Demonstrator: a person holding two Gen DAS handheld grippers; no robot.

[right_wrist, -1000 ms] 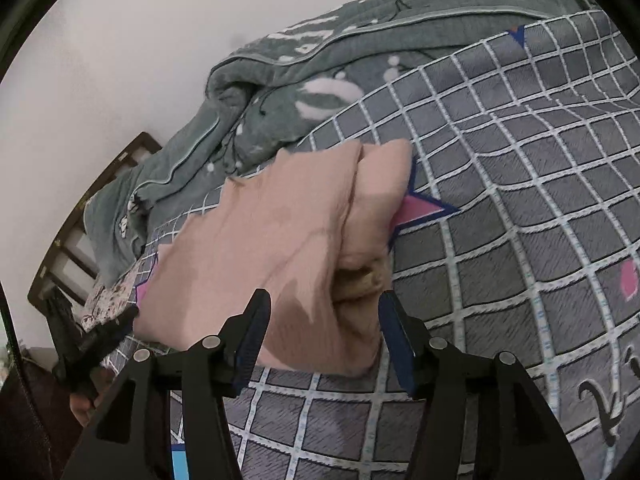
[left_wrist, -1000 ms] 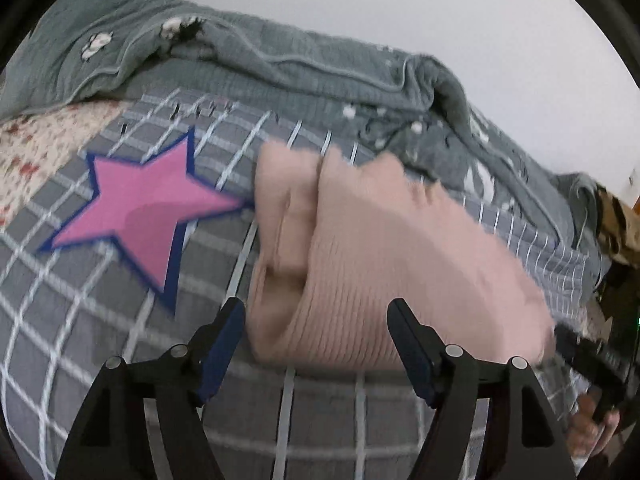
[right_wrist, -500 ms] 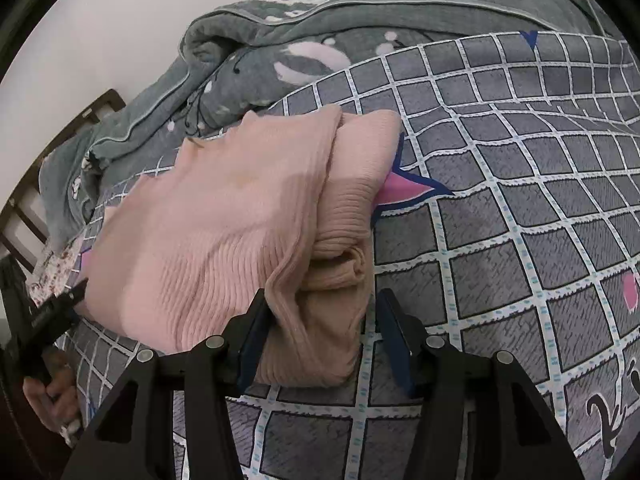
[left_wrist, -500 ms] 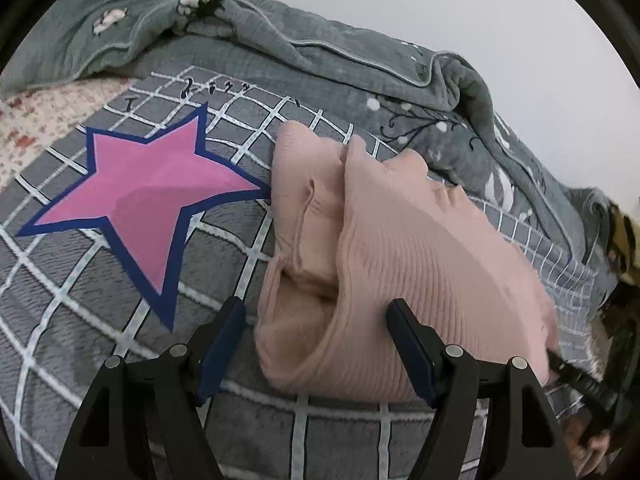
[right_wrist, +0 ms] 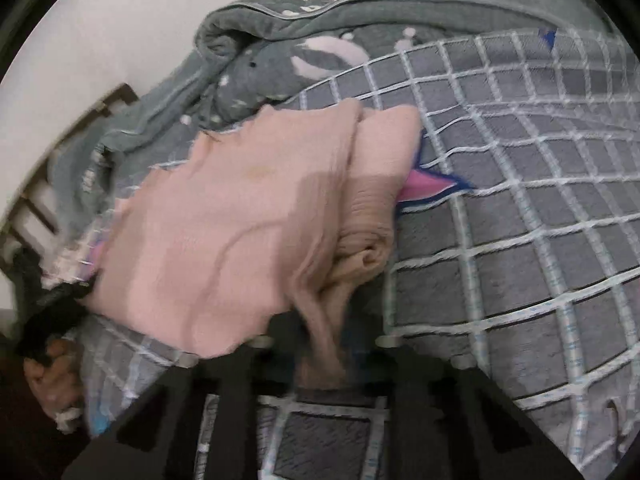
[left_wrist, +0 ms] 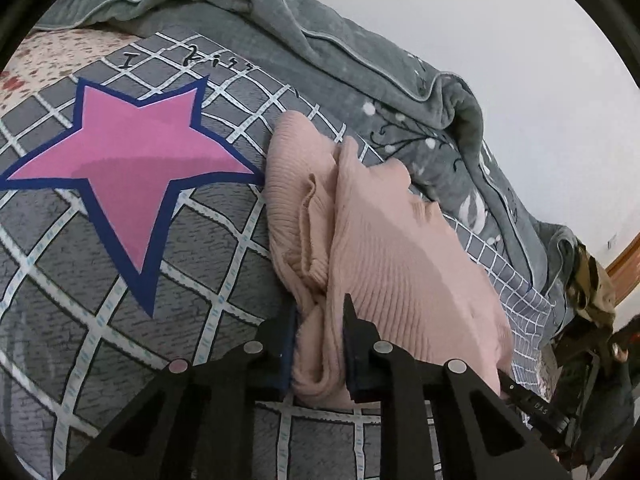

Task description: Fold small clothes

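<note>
One pink knit garment (left_wrist: 384,264), partly folded, is lying on the bed's grey checked cover (left_wrist: 80,280), beside one pink star print (left_wrist: 132,168). Two tools: left tool (left_wrist: 320,320) and right tool (right_wrist: 320,336) have just been closing and are each pinching its near hem. One grey quilt (left_wrist: 360,64) is bunching along the far edge.

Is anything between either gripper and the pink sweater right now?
Nothing visible. The left gripper and the right gripper have just closed, each pinching the near edge of the pink sweater directly, as it lies on the checked bedspread.
</note>
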